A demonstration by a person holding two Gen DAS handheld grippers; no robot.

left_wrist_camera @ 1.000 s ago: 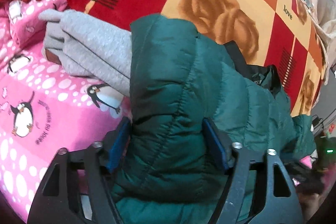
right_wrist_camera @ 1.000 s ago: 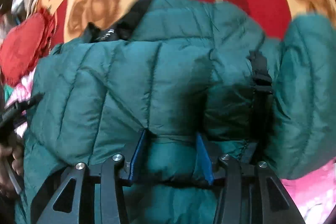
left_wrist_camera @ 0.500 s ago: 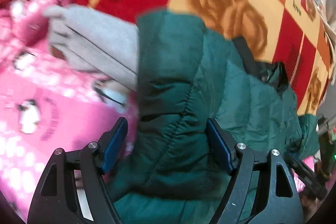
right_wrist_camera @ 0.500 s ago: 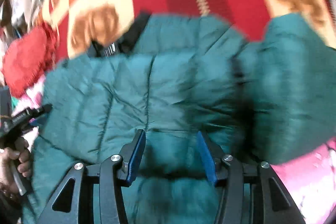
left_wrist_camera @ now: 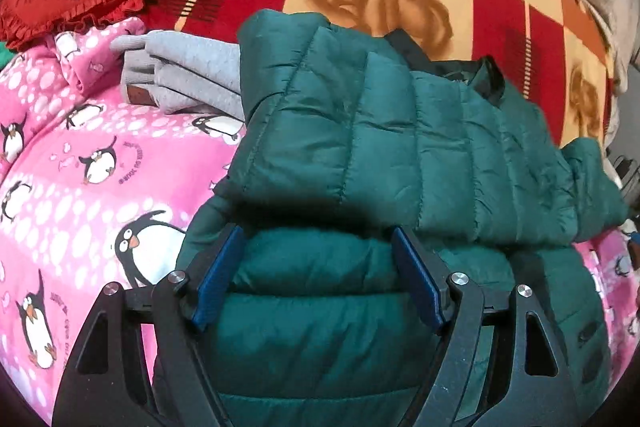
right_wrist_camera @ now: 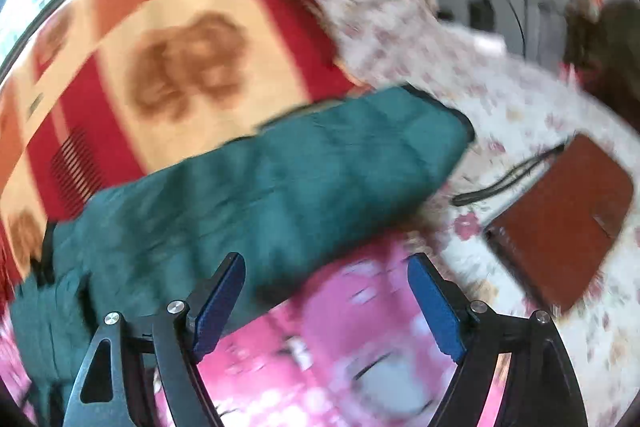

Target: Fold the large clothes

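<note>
I had the left gripper (left_wrist_camera: 316, 275) spread wide around a puffy roll of the green jacket (left_wrist_camera: 400, 147), which lay on the pink penguin blanket (left_wrist_camera: 80, 167); whether its pads pressed in, I could not tell. My right gripper (right_wrist_camera: 326, 301) was opening, empty, the jacket's sleeve (right_wrist_camera: 320, 163) at eleven o'clock, probably my next grab.

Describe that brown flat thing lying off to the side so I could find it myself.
Start at the green puffer jacket sprawled across the bed. Past its far end lies a pale floral sheet, and on it rests the brown leather-look case, flat and rectangular. A dark cord beside it and its plain brown colour set it apart.
</note>
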